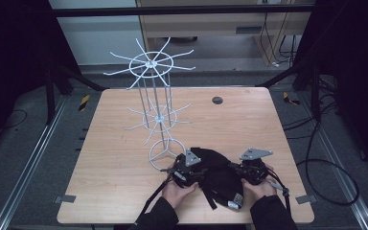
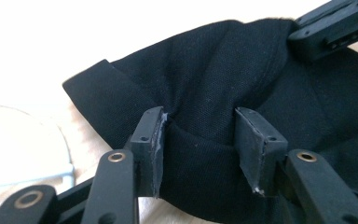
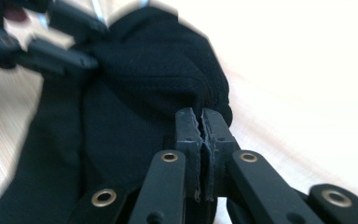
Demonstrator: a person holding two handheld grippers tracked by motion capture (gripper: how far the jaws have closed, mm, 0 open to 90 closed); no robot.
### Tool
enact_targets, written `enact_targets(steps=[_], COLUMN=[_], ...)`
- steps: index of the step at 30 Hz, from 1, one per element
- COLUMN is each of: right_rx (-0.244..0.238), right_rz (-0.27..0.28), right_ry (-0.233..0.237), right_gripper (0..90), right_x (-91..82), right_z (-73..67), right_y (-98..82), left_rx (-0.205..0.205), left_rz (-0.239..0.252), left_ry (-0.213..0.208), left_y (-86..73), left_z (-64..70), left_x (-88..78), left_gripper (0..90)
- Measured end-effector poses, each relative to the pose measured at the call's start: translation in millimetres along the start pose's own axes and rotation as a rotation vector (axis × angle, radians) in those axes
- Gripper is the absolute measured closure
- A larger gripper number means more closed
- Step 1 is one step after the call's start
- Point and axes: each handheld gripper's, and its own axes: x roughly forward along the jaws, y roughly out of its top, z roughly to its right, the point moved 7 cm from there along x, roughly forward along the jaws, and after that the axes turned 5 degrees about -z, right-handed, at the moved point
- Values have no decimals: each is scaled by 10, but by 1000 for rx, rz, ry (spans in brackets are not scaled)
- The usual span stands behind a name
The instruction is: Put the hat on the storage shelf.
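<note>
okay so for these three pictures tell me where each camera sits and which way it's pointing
High view: above the person's side, facing forward and down on the table; forearms and both hand-held grippers show.
Left gripper view: rides the left hand-held gripper, looks along its jaws, clamped on a black cap.
Right gripper view: rides the right hand-held gripper, jaws pinching the cap's edge.
All share the cap.

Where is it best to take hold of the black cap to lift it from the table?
Probably at the edges of the black cap, one hand-held gripper from each side. The cloth lies limp, so a raised fold pinches easily: the left hand-held gripper clamps one, and the right hand-held gripper nips the opposite edge.
</note>
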Motion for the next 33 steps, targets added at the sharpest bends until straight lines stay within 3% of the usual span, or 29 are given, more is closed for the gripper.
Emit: enact_targets(steps=[1, 2, 3, 4, 5, 6, 8, 13, 14, 16, 17, 18, 19, 20, 21, 22, 23, 24, 28, 33], right_rx=[0, -27, -27, -72, -72, -123, -172, -231, -237, -244, -244, -235, -235, -220, -220, -210, -210, -201, -213, -238], right_rz=[0, 53, 53, 102, 102, 143, 173, 191, 194, 199, 199, 195, 195, 192, 192, 196, 196, 194, 195, 190], right_ry=[0, -33, -33, -81, -81, -127, -167, -180, -168, -92, -92, -39, -39, 14, 14, 60, 60, 98, 132, 144], right_gripper=[869, 869, 869, 869, 869, 868, 867, 867, 867, 864, 864, 861, 861, 855, 855, 842, 842, 833, 833, 833], right_x=[0, -115, -115, -223, -223, -322, -400, -414, -402, -371, -371, -357, -357, -351, -351, -352, -352, -345, -320, -274], right_z=[0, 6, 6, -4, -4, -25, -47, -116, -146, -262, -262, -336, -336, -411, -411, -484, -484, -544, -656, -750], right_y=[0, 102, 102, 206, 206, 305, 386, 446, 448, 433, 433, 408, 408, 379, 379, 355, 355, 336, 364, 403], left_rx=[0, -9, -3, 10, 10, 12, 13, 39, 43, 52, 52, 59, 52, 56, 56, 70, 70, 82, 82, 96], left_rz=[0, 24, 36, 64, 64, 80, 83, 52, 41, 21, 21, 11, 7, 3, 3, -10, -10, -20, -18, 4], left_ry=[0, -9, -9, 0, 0, -1, -1, 20, 21, 28, 28, 26, 24, 27, 27, 29, 29, 36, 28, 0], left_y=[0, 47, 92, 193, 193, 270, 296, 272, 240, 130, 130, 92, 62, 10, 10, -37, -37, -76, -133, -148], left_z=[0, 3, 1, 11, 11, 21, 25, 6, -2, -29, -29, -41, -41, -45, -45, -57, -57, -70, -111, -120], left_x=[0, -21, -46, -82, -82, -104, -112, -114, -114, -133, -133, -149, -162, -205, -205, -258, -258, -306, -372, -422], left_gripper=[533, 531, 531, 527, 523, 519, 517, 544, 544, 572, 576, 583, 583, 594, 596, 596, 596, 595, 579, 467])
